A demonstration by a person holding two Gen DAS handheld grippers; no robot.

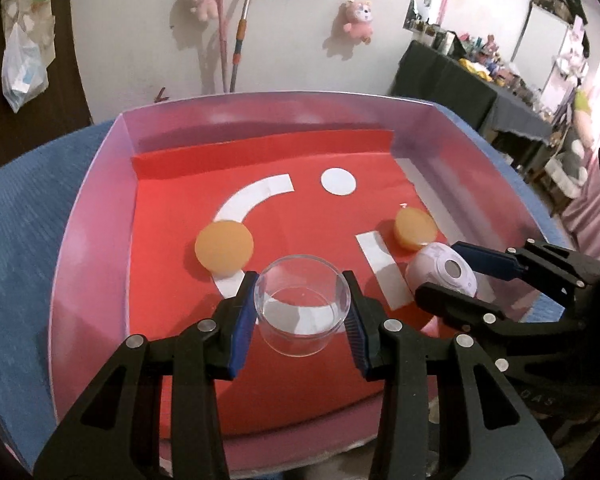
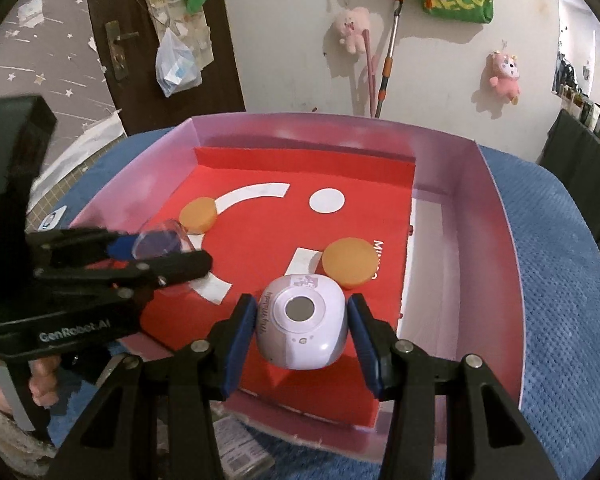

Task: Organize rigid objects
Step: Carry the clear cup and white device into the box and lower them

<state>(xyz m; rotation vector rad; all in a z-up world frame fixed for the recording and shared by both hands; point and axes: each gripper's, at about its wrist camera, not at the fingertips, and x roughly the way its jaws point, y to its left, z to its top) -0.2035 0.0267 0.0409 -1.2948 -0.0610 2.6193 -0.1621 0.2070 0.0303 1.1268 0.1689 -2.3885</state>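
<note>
My left gripper (image 1: 302, 316) is shut on a clear glass cup (image 1: 302, 304), held upright over the red liner of a pink-walled box (image 1: 84, 216). In the right wrist view the same cup (image 2: 160, 242) shows side-on in the left gripper (image 2: 168, 252). My right gripper (image 2: 302, 332) is shut on a rounded lilac device (image 2: 302, 322) with a grey disc on top; the lilac device (image 1: 444, 274) also shows at the right in the left wrist view, in the right gripper (image 1: 448, 272). Two orange discs (image 1: 224, 245) (image 1: 416, 227) lie on the liner.
The red liner (image 2: 260, 240) carries white shapes: an arc (image 1: 256, 196), a circle (image 1: 338, 182) and a bar (image 1: 384, 268). The box sits on a blue textured cloth (image 2: 560, 280). A hand (image 2: 40, 376) grips the left tool. A wall with plush toys stands behind.
</note>
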